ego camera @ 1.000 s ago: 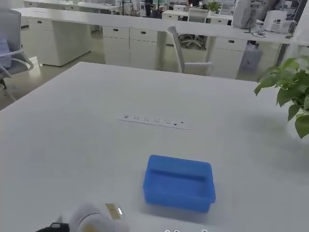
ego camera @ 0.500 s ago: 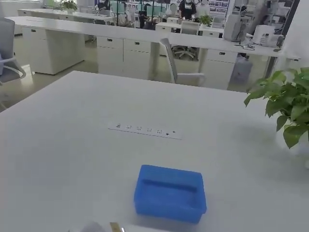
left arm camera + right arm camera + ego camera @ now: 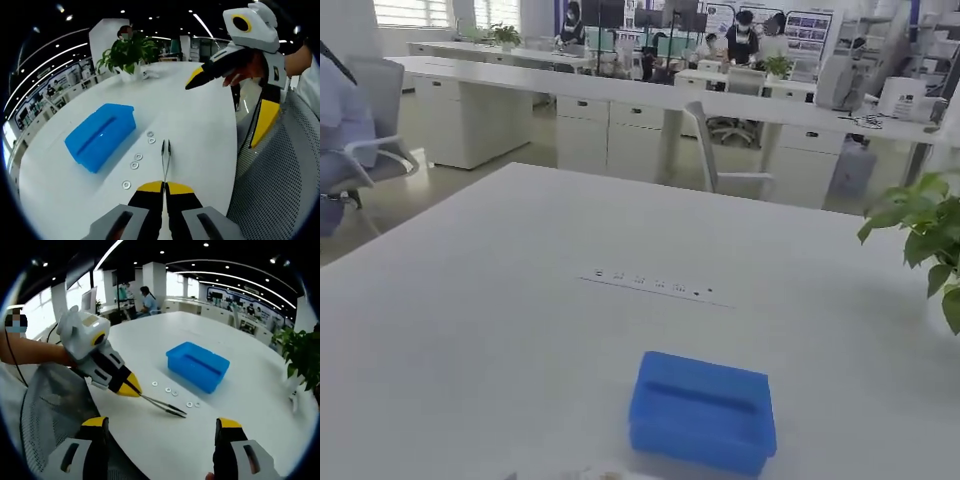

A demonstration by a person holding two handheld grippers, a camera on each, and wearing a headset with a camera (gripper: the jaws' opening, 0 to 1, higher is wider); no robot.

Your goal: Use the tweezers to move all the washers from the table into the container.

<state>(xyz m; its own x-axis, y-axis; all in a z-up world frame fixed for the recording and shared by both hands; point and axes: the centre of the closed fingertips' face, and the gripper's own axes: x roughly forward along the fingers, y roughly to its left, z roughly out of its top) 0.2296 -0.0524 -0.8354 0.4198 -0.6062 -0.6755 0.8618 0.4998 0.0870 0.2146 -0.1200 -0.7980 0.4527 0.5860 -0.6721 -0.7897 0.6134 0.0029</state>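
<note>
Left gripper (image 3: 165, 189) is clamped shut on a pair of thin metal tweezers (image 3: 165, 159), which point out over the white table (image 3: 470, 330). Right gripper (image 3: 223, 112) is spread wide with nothing in it, up off to the side. Five small silver washers (image 3: 134, 165) lie in a loose line on the table between the tweezers and the blue plastic container (image 3: 100, 135). There's a leafy potted plant (image 3: 130, 52) at the far edge, an inset power strip (image 3: 655, 285) mid-table, and white office desks (image 3: 620, 100) behind.
</note>
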